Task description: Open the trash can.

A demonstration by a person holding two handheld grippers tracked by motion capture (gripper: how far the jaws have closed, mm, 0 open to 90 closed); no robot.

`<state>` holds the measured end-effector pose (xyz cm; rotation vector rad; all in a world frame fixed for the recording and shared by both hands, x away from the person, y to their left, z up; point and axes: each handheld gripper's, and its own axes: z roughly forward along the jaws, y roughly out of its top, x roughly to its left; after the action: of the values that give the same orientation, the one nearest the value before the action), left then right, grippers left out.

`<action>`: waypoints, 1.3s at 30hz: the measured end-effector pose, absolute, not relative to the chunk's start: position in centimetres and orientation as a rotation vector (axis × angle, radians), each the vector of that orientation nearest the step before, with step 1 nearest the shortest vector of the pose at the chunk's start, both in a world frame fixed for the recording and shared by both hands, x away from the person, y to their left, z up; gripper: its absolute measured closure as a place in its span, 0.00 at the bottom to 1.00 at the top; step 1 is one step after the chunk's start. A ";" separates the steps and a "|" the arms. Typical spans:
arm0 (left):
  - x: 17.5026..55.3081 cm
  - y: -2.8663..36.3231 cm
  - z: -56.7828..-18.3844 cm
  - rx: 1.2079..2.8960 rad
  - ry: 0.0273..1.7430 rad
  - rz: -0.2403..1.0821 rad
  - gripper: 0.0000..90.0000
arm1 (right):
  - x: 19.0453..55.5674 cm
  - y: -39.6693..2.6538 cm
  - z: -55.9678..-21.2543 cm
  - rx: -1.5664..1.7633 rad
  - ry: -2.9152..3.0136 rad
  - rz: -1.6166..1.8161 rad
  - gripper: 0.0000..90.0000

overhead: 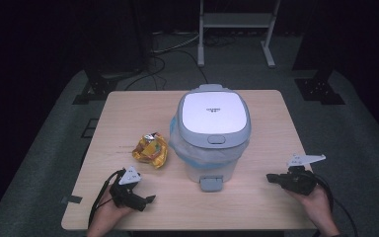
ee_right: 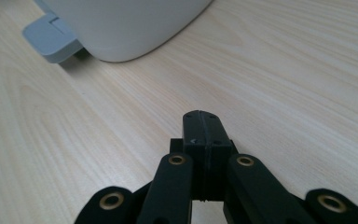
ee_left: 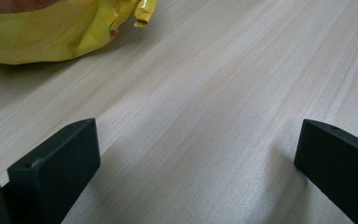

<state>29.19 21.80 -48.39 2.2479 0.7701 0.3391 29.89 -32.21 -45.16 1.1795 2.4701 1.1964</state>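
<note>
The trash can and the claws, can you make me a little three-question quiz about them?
1. True or false: the lid of the pedal trash can is shut.
2. Which claw has its jaws pressed together: the left claw or the right claw?
3. What lies on the table between the left claw and the trash can?
   A. a crumpled yellow snack wrapper
   B. a spoon
   C. a red cup

Key: 1 true. 2 the right claw, and nothing is between its jaws. 3 A.
</note>
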 end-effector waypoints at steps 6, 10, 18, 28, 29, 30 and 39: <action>29.2 21.8 -48.4 2.248 0.770 0.339 0.00 | 30.0 -32.6 -44.5 1.159 2.466 1.234 1.00; 29.2 21.8 -48.4 2.248 0.770 0.339 0.00 | 30.0 -32.8 -43.8 1.156 2.446 1.272 1.00; 29.2 21.8 -48.4 2.248 0.770 0.339 0.00 | 29.9 -33.1 -42.8 1.124 2.432 1.325 1.00; 29.2 21.8 -48.4 2.248 0.770 0.340 0.00 | 29.7 -32.8 -41.0 1.066 2.422 1.387 1.00; 29.2 21.8 -48.4 2.248 0.769 0.340 0.00 | 29.7 -32.7 -40.9 1.053 2.421 1.396 1.00; 29.2 21.8 -48.4 2.249 0.769 0.340 0.00 | 29.7 -32.7 -40.7 1.054 2.417 1.403 1.00; 29.2 21.8 -48.4 2.251 0.769 0.339 0.00 | 29.9 -32.0 -39.2 1.003 2.414 1.448 1.00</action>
<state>29.19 21.81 -48.38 2.2510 0.7689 0.3392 29.87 -31.95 -39.20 1.0027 2.4142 1.4483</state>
